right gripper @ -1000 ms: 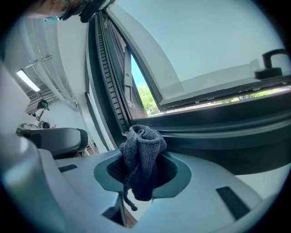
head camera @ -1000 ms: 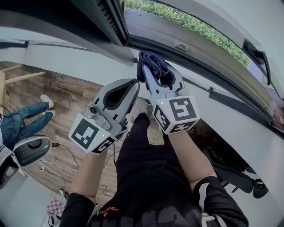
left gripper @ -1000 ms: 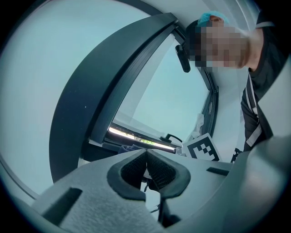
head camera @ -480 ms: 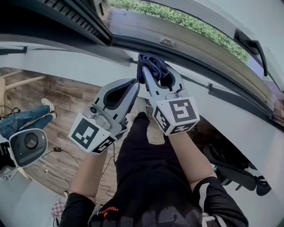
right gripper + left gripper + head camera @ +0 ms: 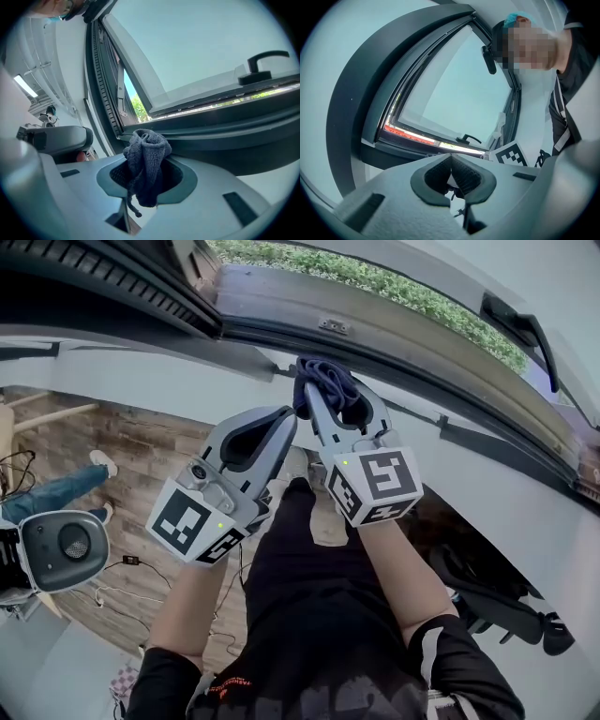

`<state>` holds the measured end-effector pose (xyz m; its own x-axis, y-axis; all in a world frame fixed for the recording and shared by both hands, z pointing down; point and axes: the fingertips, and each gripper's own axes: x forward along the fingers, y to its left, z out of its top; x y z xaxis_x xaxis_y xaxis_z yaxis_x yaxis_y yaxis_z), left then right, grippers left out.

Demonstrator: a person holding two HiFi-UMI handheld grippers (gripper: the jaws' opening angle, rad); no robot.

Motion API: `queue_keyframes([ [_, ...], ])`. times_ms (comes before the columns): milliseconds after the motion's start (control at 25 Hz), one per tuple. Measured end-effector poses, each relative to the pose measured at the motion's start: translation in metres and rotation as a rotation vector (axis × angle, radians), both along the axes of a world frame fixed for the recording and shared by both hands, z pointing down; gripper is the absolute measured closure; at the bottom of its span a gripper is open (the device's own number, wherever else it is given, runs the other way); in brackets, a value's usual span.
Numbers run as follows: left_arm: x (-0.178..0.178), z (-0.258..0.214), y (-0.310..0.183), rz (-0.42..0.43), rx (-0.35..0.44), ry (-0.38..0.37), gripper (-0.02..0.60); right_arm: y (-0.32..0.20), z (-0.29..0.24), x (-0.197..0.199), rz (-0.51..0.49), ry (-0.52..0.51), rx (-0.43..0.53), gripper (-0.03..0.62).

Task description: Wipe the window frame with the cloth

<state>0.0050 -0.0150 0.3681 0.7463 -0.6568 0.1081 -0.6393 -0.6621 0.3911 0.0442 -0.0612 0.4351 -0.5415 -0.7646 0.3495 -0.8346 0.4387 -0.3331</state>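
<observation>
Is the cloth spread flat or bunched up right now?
Bunched: the cloth sits wadded into a lump, clamped in the right gripper.

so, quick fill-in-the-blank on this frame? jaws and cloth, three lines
1. The right gripper has its jaws shut on a dark blue ____.
2. The left gripper has its jaws ____, with nothing between them.
3. In the head view, the gripper nearer the window frame is the ____ one.

Missing words: cloth; shut; right.
</observation>
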Motion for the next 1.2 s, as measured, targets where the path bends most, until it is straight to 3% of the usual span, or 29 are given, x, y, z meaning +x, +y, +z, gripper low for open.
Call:
queue_keyframes([
  [640,0.021,0.000,0.005,0.027,-0.005,0.001,0.561,0.006,0.000,0.024,0.030,-0.002,-0.007,0.484],
  [920,0.012,-0.011,0.001,0.028,0.012,0.013,0.561,0.012,-0.015,0.018,0.028,-0.003,0.010,0.484],
  [1200,-0.011,-0.029,-0.006,0.007,0.040,0.025,0.561,0.005,-0.060,-0.005,-0.002,-0.011,0.092,0.484],
])
